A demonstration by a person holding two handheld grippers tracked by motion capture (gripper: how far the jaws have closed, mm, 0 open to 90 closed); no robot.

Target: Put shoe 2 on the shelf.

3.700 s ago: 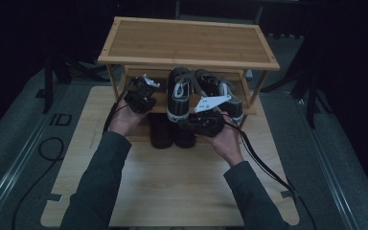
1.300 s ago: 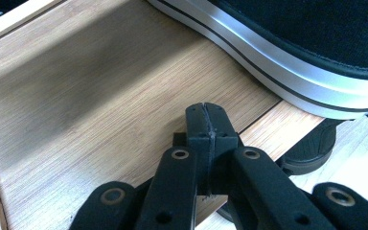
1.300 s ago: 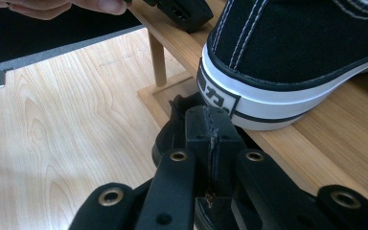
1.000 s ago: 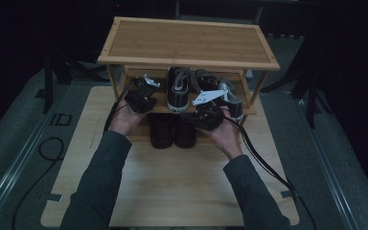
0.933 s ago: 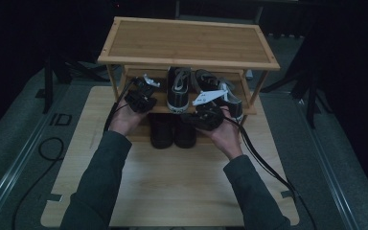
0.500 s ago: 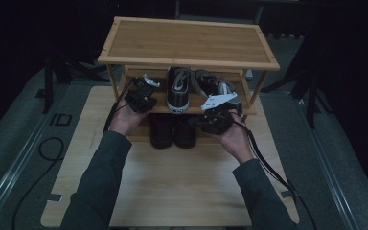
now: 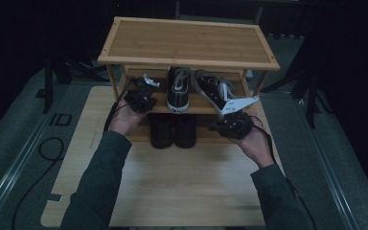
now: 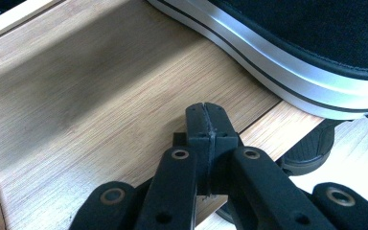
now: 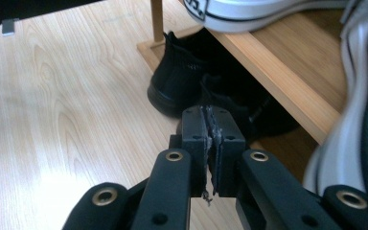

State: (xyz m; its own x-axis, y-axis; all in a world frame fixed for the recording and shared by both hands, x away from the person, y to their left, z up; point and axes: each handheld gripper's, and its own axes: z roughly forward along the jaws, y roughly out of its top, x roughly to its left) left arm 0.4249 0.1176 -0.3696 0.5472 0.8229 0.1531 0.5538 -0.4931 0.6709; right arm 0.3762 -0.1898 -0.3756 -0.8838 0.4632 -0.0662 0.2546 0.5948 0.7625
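**Sneakers on middle shelf; both grippers empty at the front edge**

The pair of black-and-white sneakers [image 7: 196, 89] stands on the middle shelf [image 7: 199, 109] of the bamboo rack [image 7: 188, 42], heels toward the person. The left shoe sits square; the right one is skewed, its heel swung out toward the right post. A pair of black shoes [image 7: 173, 130] rests on the level below.

The left gripper [image 7: 141, 96] is at the shelf's front left, jaws pressed fully together with nothing between them; the left gripper view places the tips over bare shelf board, just beside a sneaker sole. The right gripper [image 7: 230, 125] sits lower, in front of the shelf edge and near the skewed sneaker, likewise closed on nothing.

Judgement: the step in hand appears to be squaring the pair. To do it well, press the closed right tips against the heel's rubber sidewall (not the soft canvas upper) and push it parallel to its mate, while the left gripper steadies the other shoe.

Materials: the shelf is smooth, pale wood with straight grain and a raised border on the top tier. The sneaker soles are glossy white rubber with a thin dark stripe; the uppers are matte black fabric. The lower shoes look knitted and dull.
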